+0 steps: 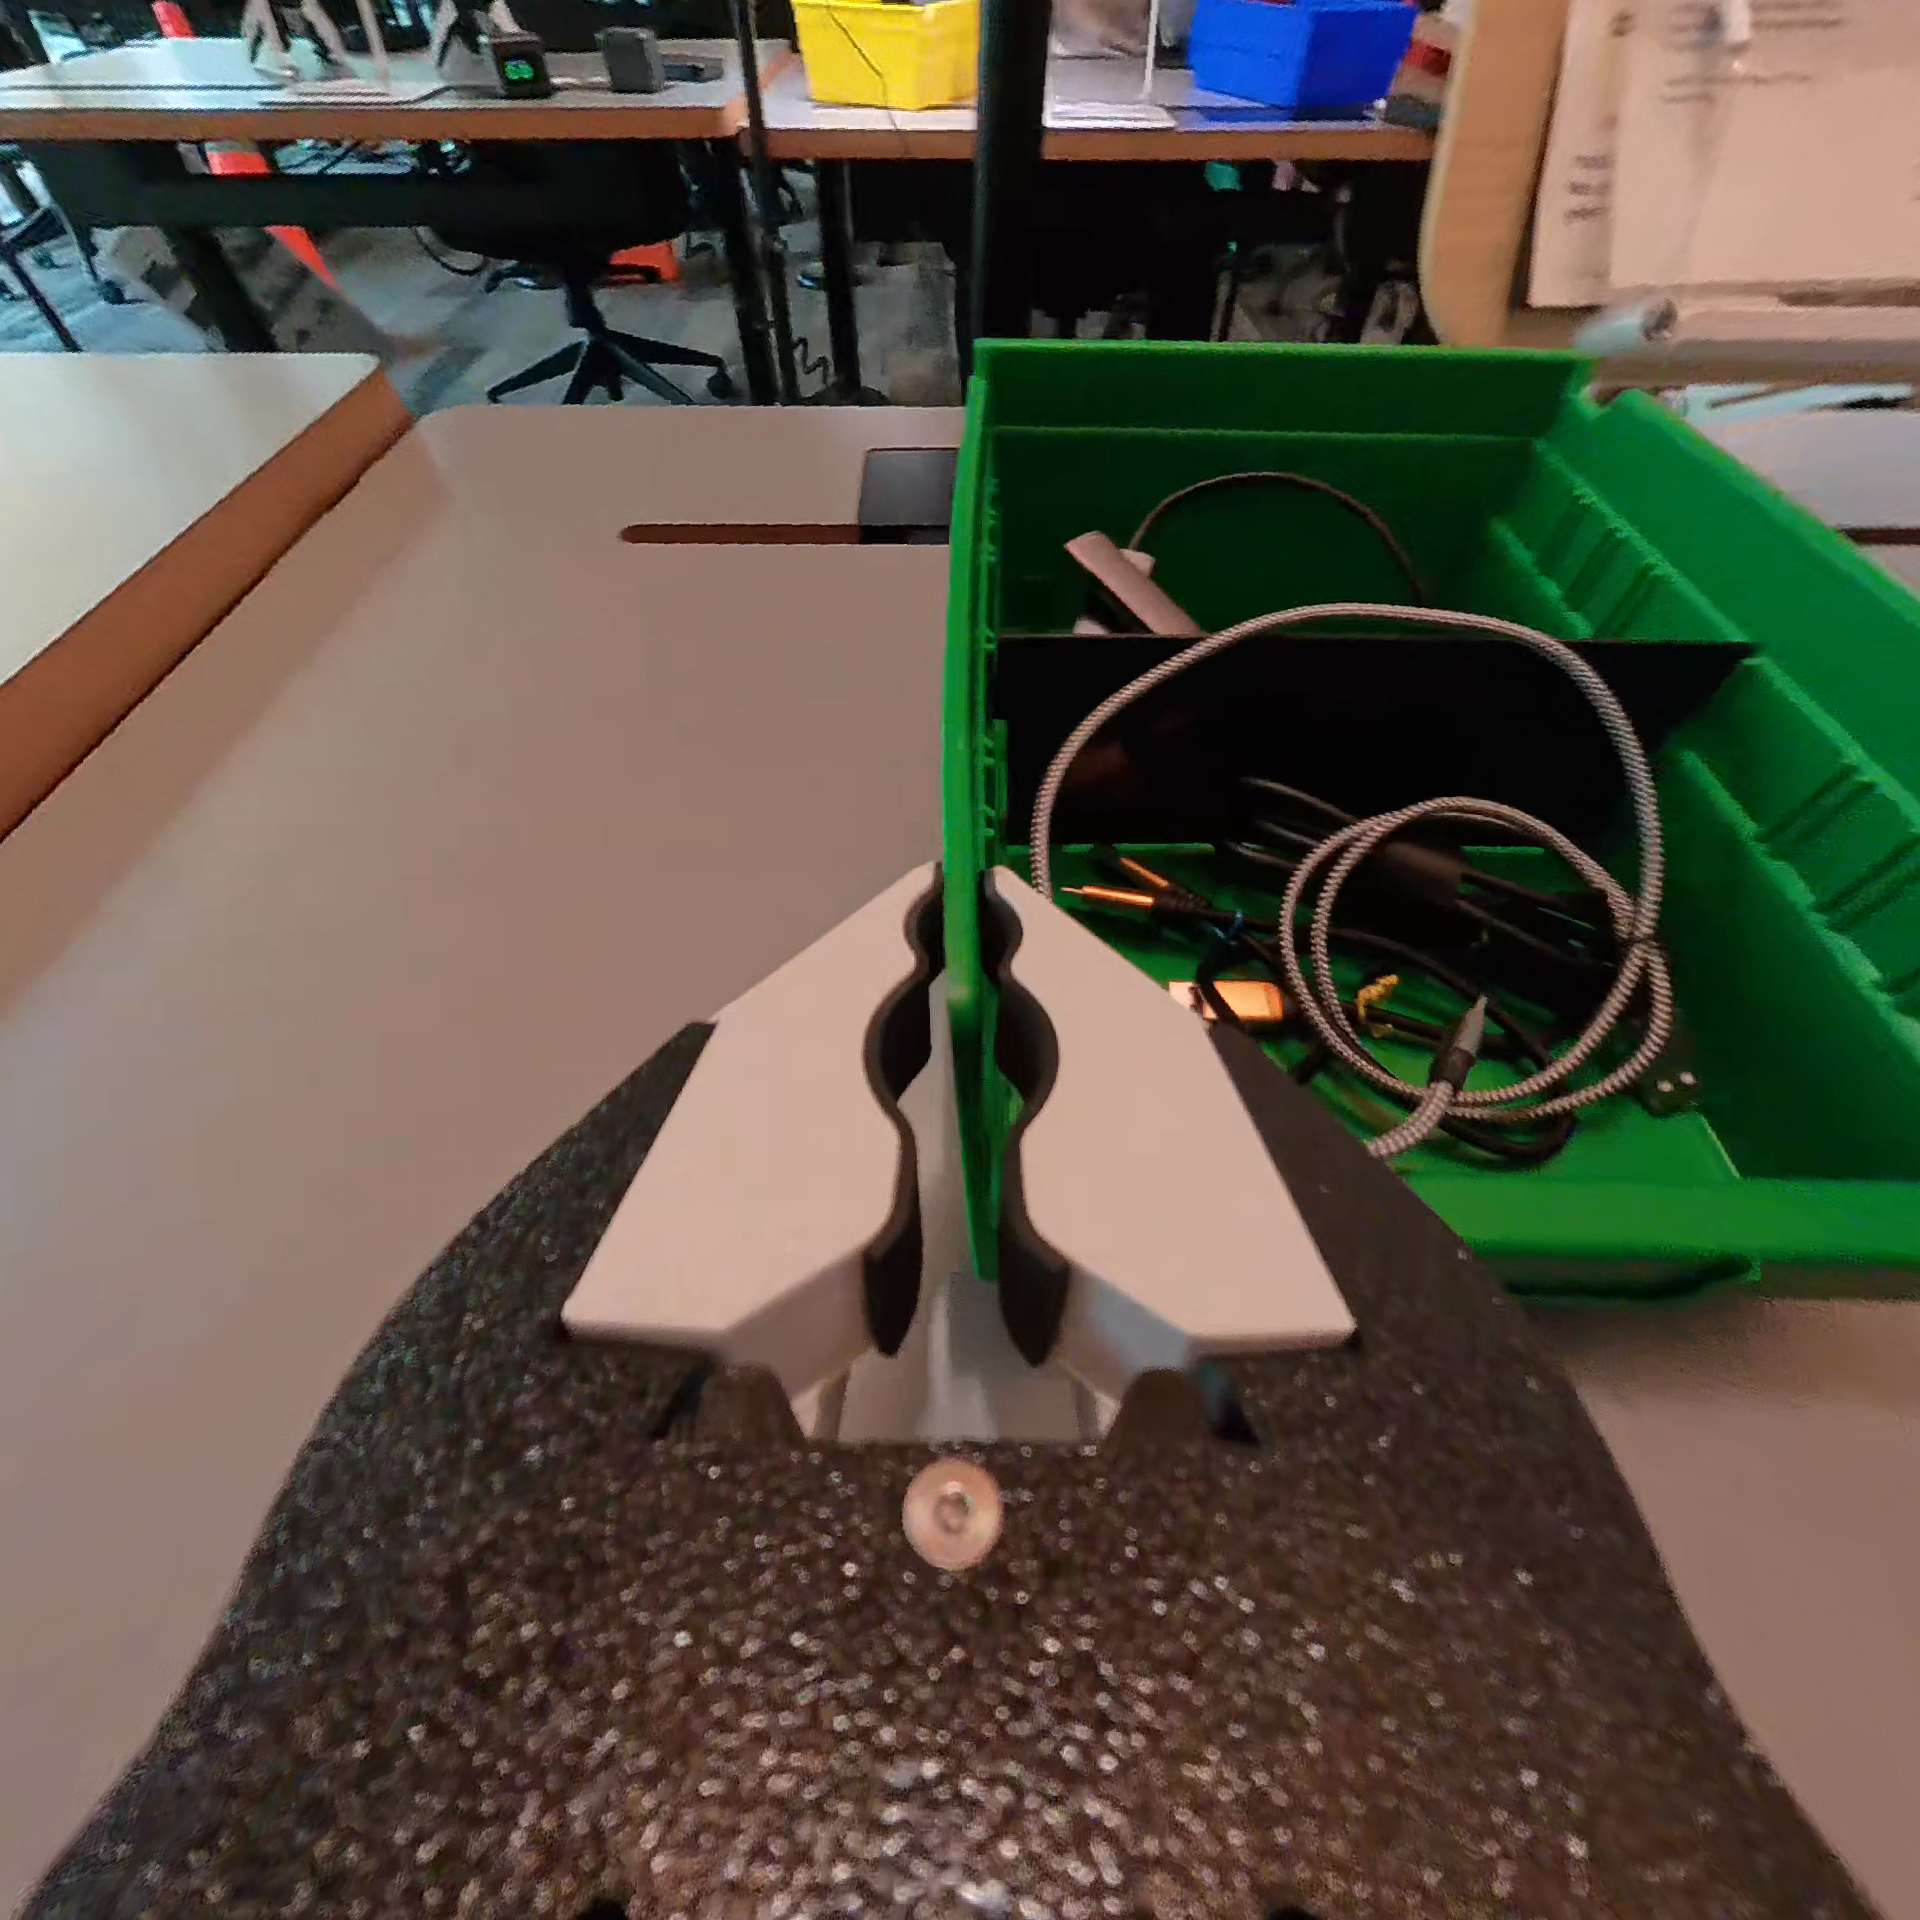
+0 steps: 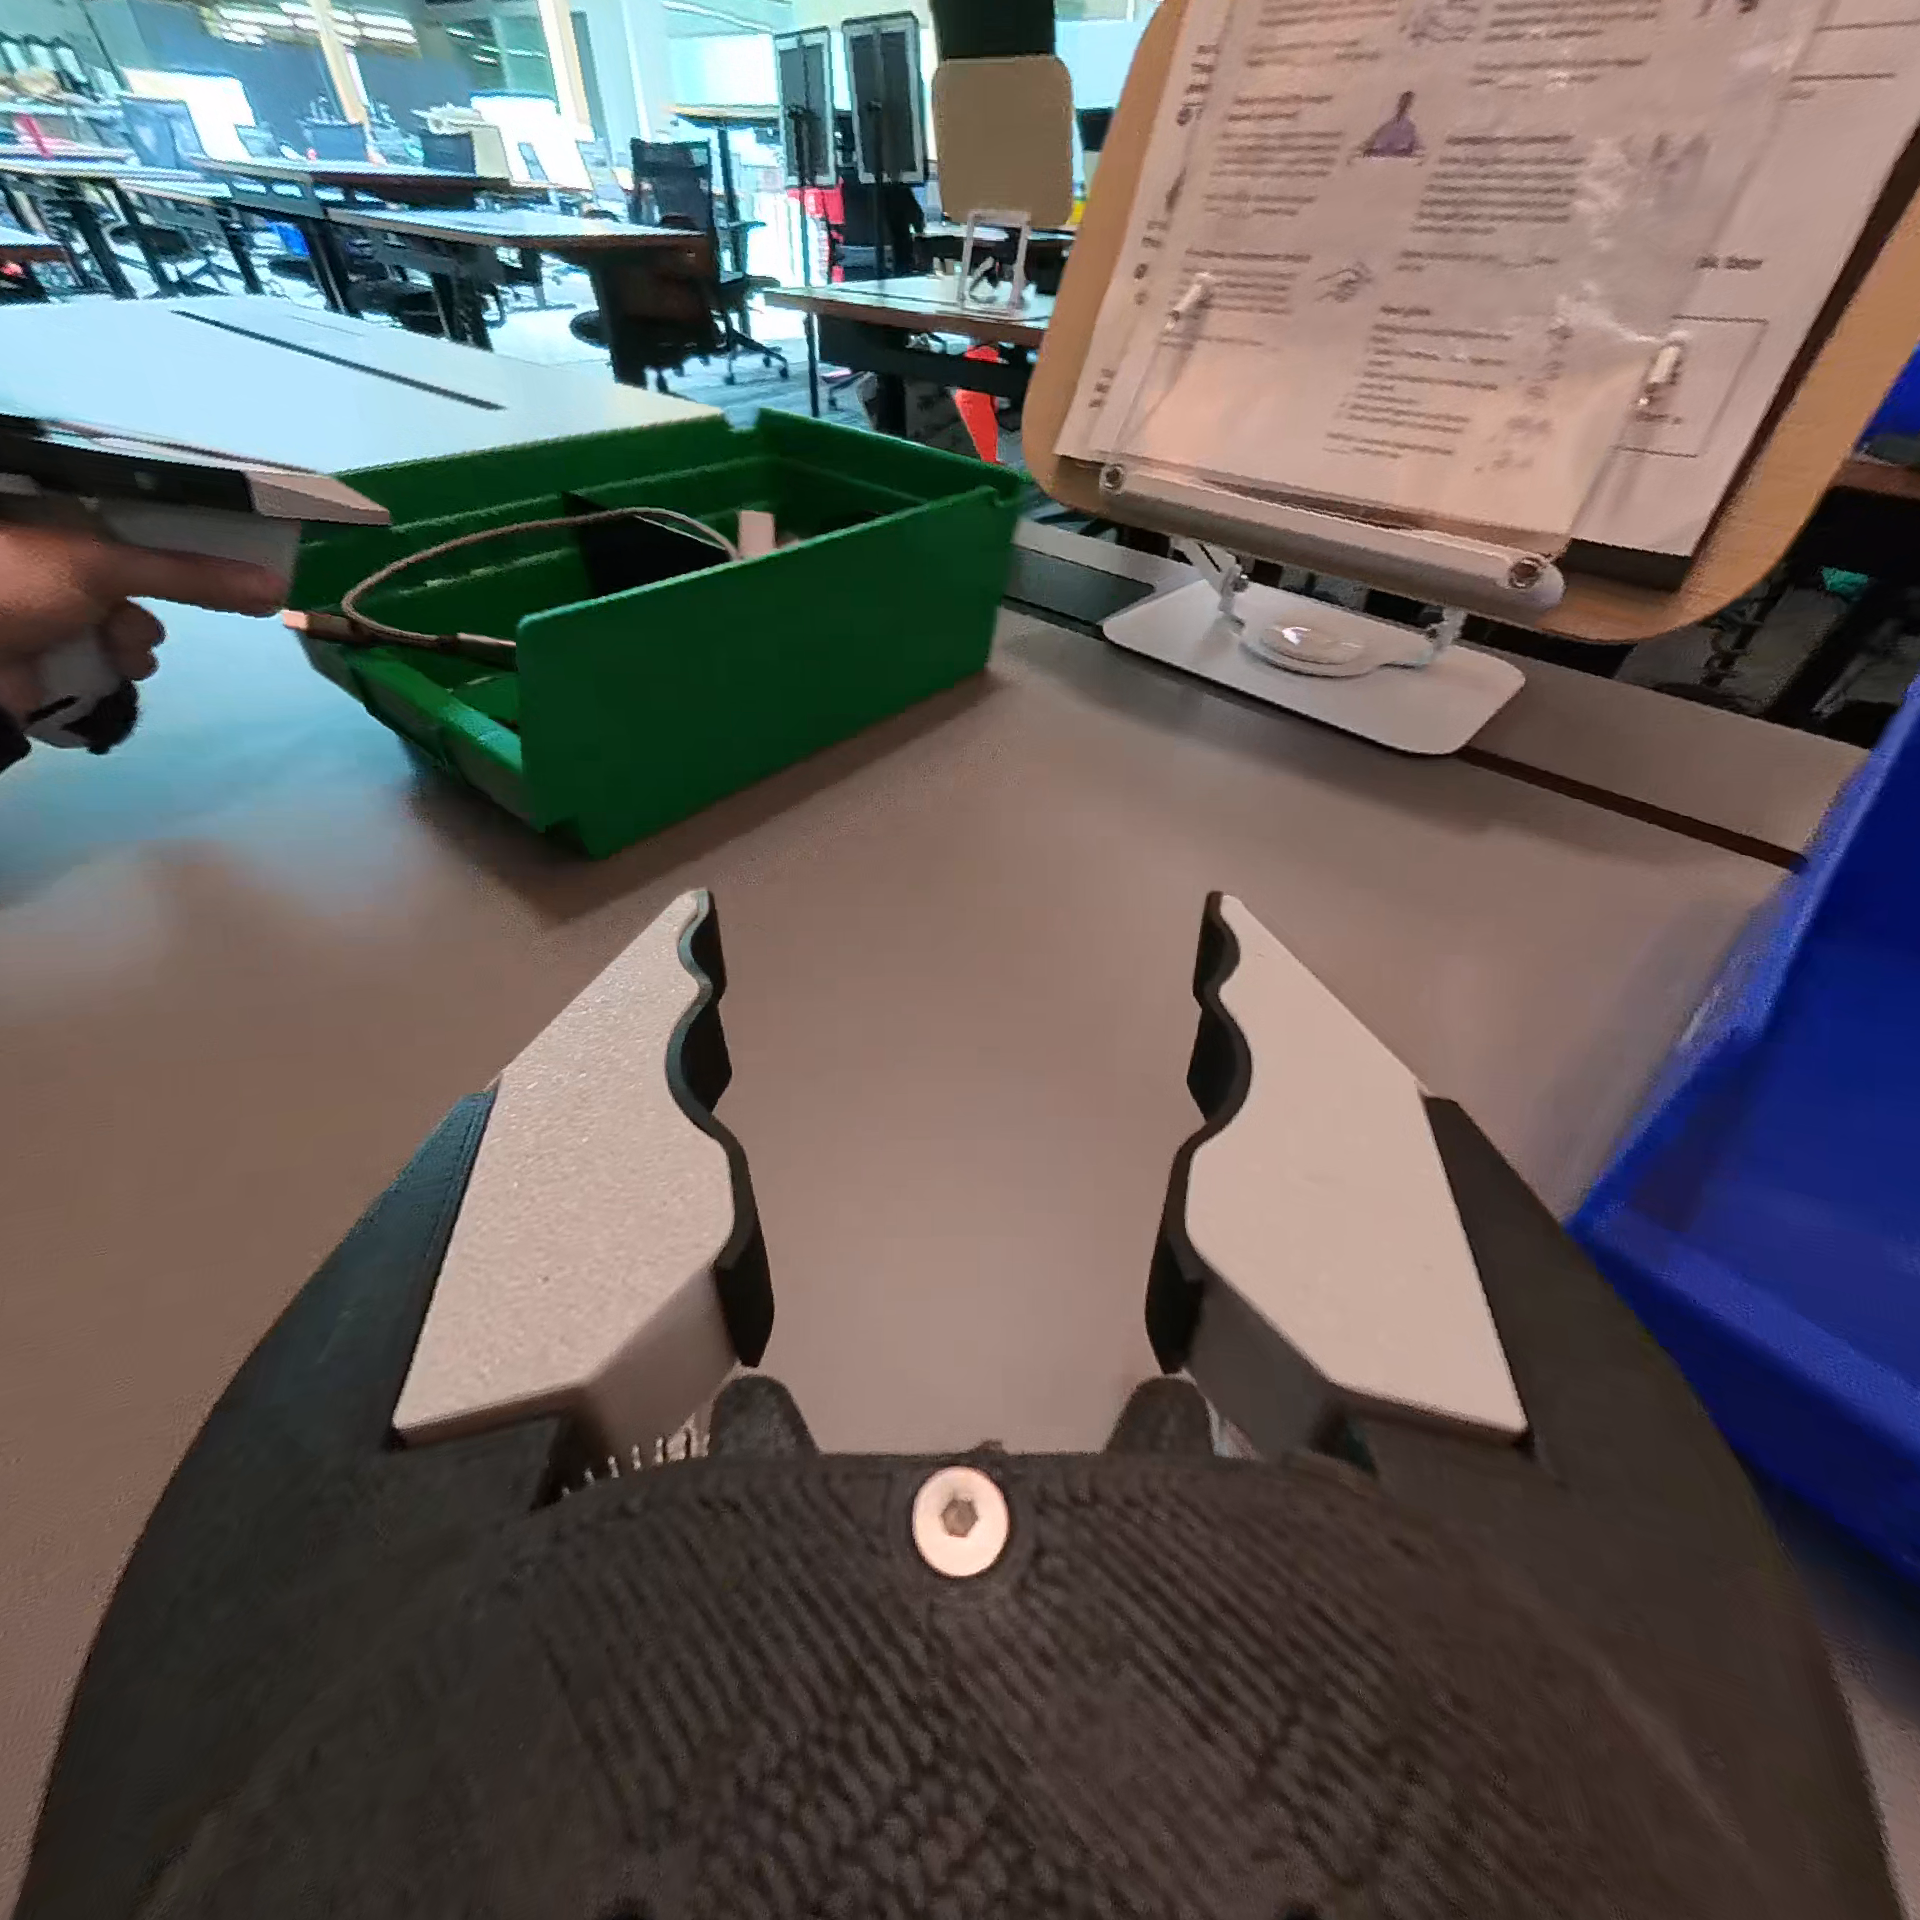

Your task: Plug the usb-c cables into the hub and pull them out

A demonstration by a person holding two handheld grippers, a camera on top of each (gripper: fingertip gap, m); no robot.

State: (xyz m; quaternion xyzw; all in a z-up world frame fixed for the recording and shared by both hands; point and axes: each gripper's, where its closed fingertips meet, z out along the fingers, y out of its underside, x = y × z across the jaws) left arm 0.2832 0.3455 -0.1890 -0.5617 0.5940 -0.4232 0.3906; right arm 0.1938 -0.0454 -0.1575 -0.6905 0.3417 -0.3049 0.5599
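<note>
A green bin (image 1: 1558, 1216) stands on the grey table and holds a tangle of cables. A grey braided cable (image 1: 1455, 935) loops over a black divider (image 1: 1351, 707). A grey hub-like block (image 1: 1127, 592) lies in the back compartment. My left gripper (image 1: 961, 883) is shut on the bin's left side wall, which runs between its fingers. My right gripper (image 2: 961, 914) is open and empty, low over bare table, well short of the bin (image 2: 748, 707). The left gripper (image 2: 322, 499) also shows in the right wrist view at the bin's left end.
A blue bin (image 2: 1787, 1195) stands close to my right gripper's right side. A document stand (image 2: 1455, 312) with papers rises behind the green bin. A hand (image 2: 62, 613) holds the left gripper. A slot (image 1: 738, 535) cuts the table (image 1: 520, 831) to the left of the bin.
</note>
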